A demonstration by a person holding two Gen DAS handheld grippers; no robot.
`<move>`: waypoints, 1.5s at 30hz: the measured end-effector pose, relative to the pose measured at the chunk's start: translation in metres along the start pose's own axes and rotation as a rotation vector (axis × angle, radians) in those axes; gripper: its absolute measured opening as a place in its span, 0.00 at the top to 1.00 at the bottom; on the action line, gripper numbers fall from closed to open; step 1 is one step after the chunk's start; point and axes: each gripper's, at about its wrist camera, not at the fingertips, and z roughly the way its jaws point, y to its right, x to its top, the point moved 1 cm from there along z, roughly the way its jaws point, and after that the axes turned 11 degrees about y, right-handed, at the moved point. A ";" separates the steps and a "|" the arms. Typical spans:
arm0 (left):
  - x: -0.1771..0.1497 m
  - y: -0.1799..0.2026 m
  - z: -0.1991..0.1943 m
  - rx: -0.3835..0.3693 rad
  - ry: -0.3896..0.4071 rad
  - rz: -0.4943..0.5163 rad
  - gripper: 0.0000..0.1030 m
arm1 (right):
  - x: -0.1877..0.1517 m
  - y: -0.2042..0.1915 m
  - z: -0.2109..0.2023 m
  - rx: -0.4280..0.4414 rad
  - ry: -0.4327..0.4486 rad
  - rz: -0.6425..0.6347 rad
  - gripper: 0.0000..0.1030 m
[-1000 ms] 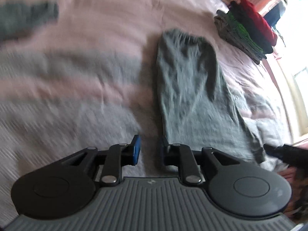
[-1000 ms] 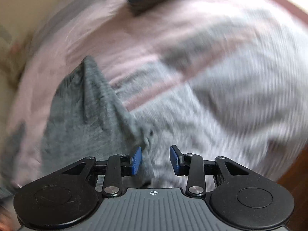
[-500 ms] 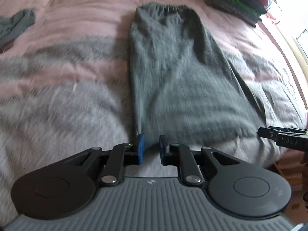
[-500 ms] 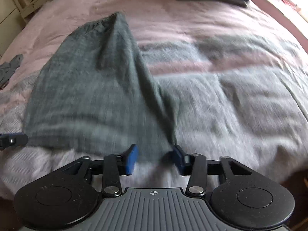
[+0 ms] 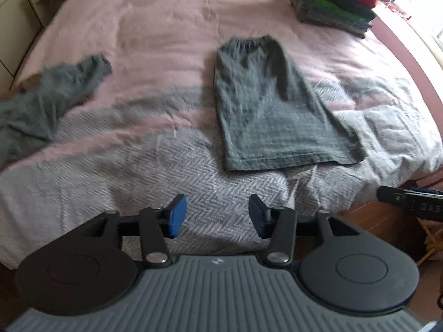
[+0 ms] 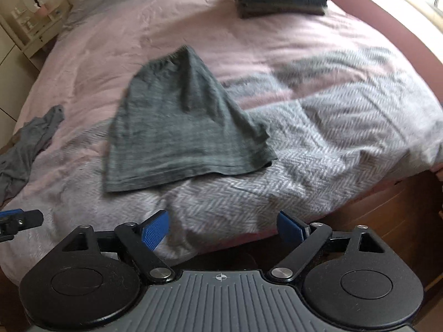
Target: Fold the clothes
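- Garment [image 5: 265, 110]: a grey knit piece spread on the bed [image 5: 166, 22], gathered band at the far end, straight hem at the near end, right edge lying on a slant.
- Handling, as a guess: soft, light and limp, so it will sag and drag on the herringbone blanket [image 5: 138, 179]; pinch the two near hem corners.
- Left gripper [image 5: 216, 217] and right gripper [image 6: 223, 228] both hang off the bed's near edge, jaws spread and empty.
- Another grey garment [image 5: 47, 102] lies crumpled at the left; a folded stack [image 5: 335, 2] sits far right.
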 end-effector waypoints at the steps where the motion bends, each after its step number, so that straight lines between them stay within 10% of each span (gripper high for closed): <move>1: -0.002 0.000 -0.009 -0.004 0.012 0.002 0.51 | -0.002 -0.004 -0.008 -0.003 0.012 -0.006 0.15; 20: -0.039 0.002 -0.099 -0.028 0.109 0.052 0.48 | -0.042 -0.035 -0.090 0.015 0.085 -0.037 0.14; 45: -0.027 0.008 -0.062 -0.034 0.045 0.023 0.45 | -0.022 -0.056 -0.064 0.048 0.040 -0.178 0.14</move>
